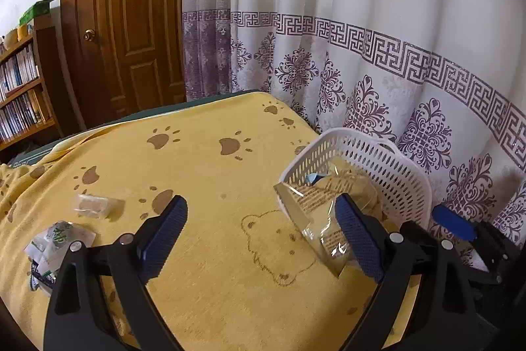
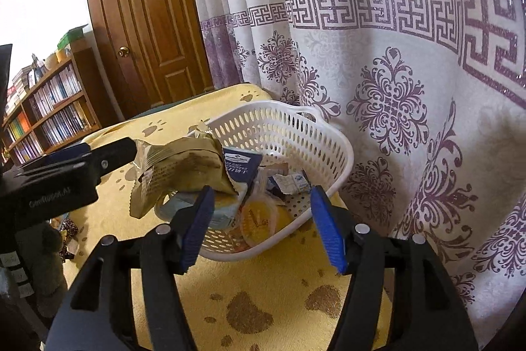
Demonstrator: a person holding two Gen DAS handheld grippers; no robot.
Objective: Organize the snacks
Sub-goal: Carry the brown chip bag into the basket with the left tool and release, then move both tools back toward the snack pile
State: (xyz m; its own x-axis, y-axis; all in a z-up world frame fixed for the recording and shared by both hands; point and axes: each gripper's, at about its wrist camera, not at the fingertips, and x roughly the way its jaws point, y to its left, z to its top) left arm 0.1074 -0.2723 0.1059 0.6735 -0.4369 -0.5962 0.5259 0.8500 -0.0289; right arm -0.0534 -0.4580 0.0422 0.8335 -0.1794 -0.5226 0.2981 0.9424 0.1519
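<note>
A white perforated basket (image 2: 296,134) sits on the yellow paw-print blanket by the curtain; it also shows in the left wrist view (image 1: 388,166). A gold snack packet (image 2: 184,170) hangs over the basket's near rim, and shows in the left wrist view (image 1: 315,213) against my right finger pad (image 1: 358,239). My left gripper (image 1: 259,236) is open, jaws wide apart. My right gripper (image 2: 263,229) is open and empty in front of the basket. The basket holds a blue packet (image 2: 241,166), a yellow-lidded cup (image 2: 259,219) and other small snacks.
A clear wrapped snack (image 1: 92,204) and a green-and-white packet (image 1: 56,239) lie on the blanket (image 1: 213,186) at left. A patterned curtain (image 2: 394,87) hangs right behind the basket. A wooden door (image 1: 125,22) and a bookshelf (image 1: 23,87) stand beyond the bed.
</note>
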